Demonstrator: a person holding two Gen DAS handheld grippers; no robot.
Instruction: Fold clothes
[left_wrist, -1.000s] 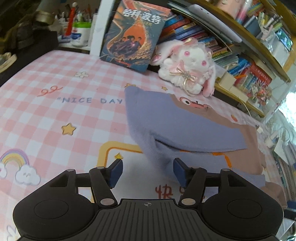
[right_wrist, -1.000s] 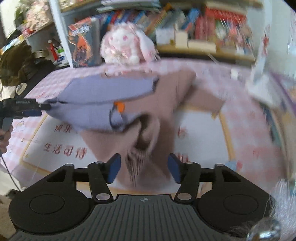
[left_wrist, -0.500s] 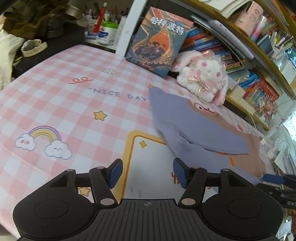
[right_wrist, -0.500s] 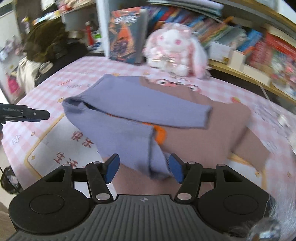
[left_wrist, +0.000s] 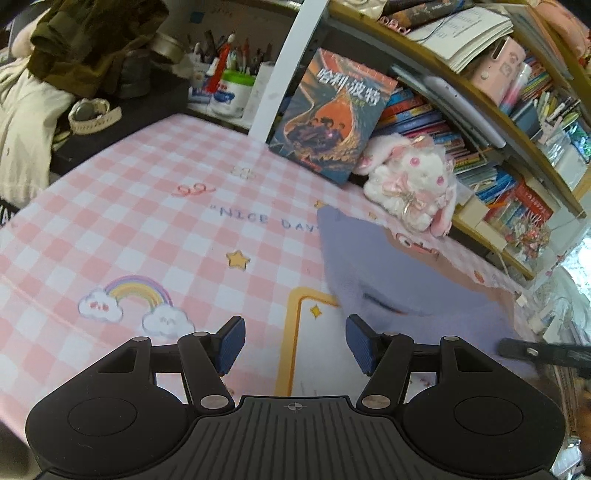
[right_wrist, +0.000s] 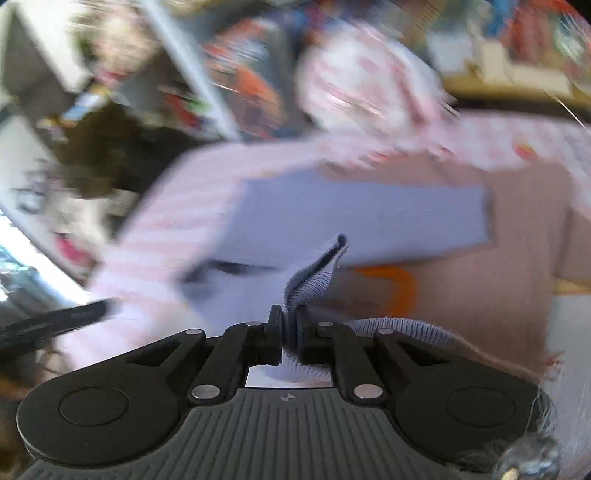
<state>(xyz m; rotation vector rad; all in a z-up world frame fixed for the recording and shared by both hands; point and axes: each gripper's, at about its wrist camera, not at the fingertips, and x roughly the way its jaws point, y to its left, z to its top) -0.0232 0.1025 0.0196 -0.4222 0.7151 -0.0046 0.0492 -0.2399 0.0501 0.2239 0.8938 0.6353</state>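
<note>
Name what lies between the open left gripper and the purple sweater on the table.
Only bare tablecloth, its white panel with an orange border, lies between the left gripper and the purple sweater, as the left wrist view shows.

A home study corner, likely a child's room, pink checked desk mat (left_wrist: 122, 206) with rainbow and stars, plush rabbit (left_wrist: 410, 184), crowded bookshelves (left_wrist: 491, 122), storybook (left_wrist: 332, 114) propped upright, pen pots (left_wrist: 229, 88), clothes heaped (left_wrist: 92, 40) at the left.

wrist views, angled down (sharing sweater (left_wrist: 406, 291))
</note>
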